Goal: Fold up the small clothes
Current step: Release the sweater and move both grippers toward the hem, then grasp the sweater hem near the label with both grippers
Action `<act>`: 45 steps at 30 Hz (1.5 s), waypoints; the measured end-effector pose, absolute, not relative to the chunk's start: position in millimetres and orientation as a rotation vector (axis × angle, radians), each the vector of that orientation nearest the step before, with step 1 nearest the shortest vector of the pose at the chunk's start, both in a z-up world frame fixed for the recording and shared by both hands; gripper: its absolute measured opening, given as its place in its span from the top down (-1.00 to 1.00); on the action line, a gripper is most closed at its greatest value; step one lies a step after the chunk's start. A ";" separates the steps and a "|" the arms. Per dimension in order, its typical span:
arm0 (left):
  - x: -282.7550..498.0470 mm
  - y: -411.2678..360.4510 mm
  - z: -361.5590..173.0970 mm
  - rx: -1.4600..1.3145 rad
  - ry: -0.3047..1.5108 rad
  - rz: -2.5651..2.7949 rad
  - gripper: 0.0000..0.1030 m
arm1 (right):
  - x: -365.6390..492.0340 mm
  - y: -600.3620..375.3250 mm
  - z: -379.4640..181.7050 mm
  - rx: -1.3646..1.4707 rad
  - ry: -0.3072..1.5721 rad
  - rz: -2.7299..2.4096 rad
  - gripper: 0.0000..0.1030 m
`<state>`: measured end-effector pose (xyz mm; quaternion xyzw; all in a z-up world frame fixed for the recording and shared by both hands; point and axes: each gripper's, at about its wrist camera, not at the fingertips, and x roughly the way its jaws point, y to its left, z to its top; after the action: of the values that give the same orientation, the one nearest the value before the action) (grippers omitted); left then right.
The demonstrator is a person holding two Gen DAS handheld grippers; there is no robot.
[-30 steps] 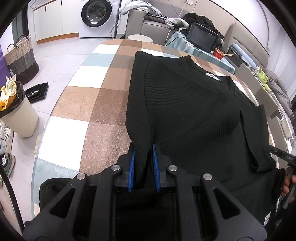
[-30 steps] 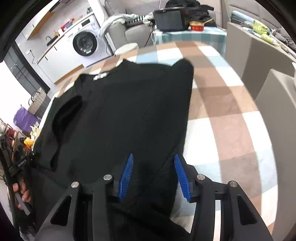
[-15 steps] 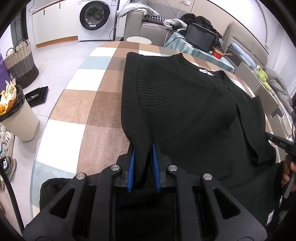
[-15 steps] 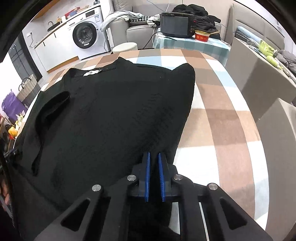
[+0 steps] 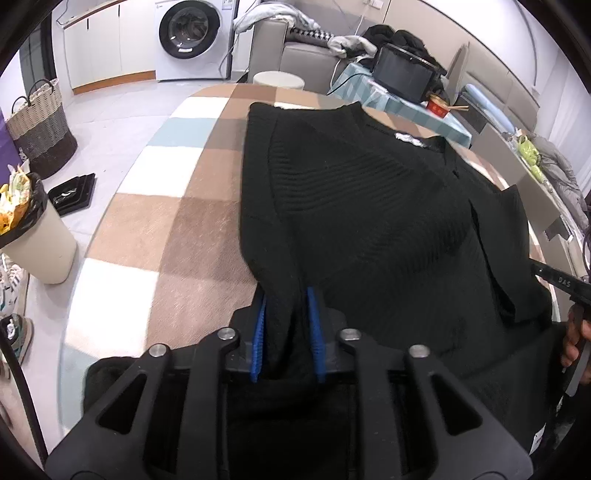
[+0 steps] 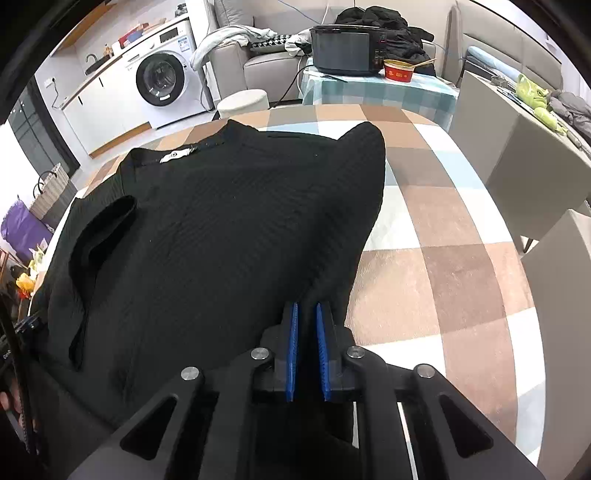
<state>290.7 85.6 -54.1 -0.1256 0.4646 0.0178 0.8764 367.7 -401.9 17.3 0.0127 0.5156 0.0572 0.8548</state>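
Note:
A black ribbed sweater [image 5: 369, 206] lies spread on the checked table [image 5: 192, 229], neck label at the far end. My left gripper [image 5: 286, 295] holds a bunched fold of the near hem at the sweater's left edge; its jaws are opening, with the fabric still between the blue pads. At the other near corner of the sweater [image 6: 221, 229], my right gripper [image 6: 307, 304] has its pads close together on a thin fold of hem; its jaws are opening too. One sleeve lies folded over the body.
A lined waste bin [image 5: 33, 236], a wicker basket [image 5: 40, 129] and a washing machine [image 5: 188, 35] stand on the floor to the left. Behind the table a side table carries a black appliance [image 6: 343, 48]. Grey chair backs [image 6: 517, 147] stand on the right. A dark cloth [image 5: 107, 373] hangs at the near table edge.
The right gripper, open around the hem a second ago, closed on it and came nearer the sweater's right edge. The left pads stand slightly wider apart on their fold.

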 end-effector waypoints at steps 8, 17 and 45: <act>225.2 106.5 -19.9 -0.247 0.896 0.103 -0.58 | 303.5 -407.5 63.3 0.039 1.010 0.191 -0.67; 132.1 118.3 -26.8 -0.210 0.916 0.156 -0.73 | 201.9 -438.7 89.3 0.097 0.949 0.228 -0.76; 37.3 107.4 -52.4 -0.158 0.975 0.119 0.59 | 56.8 -491.7 43.7 0.104 1.042 0.190 -0.73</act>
<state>37.3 107.4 -52.4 -0.0759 0.4675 0.0572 0.8789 56.8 -491.7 43.7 0.0496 0.4966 0.0907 0.8618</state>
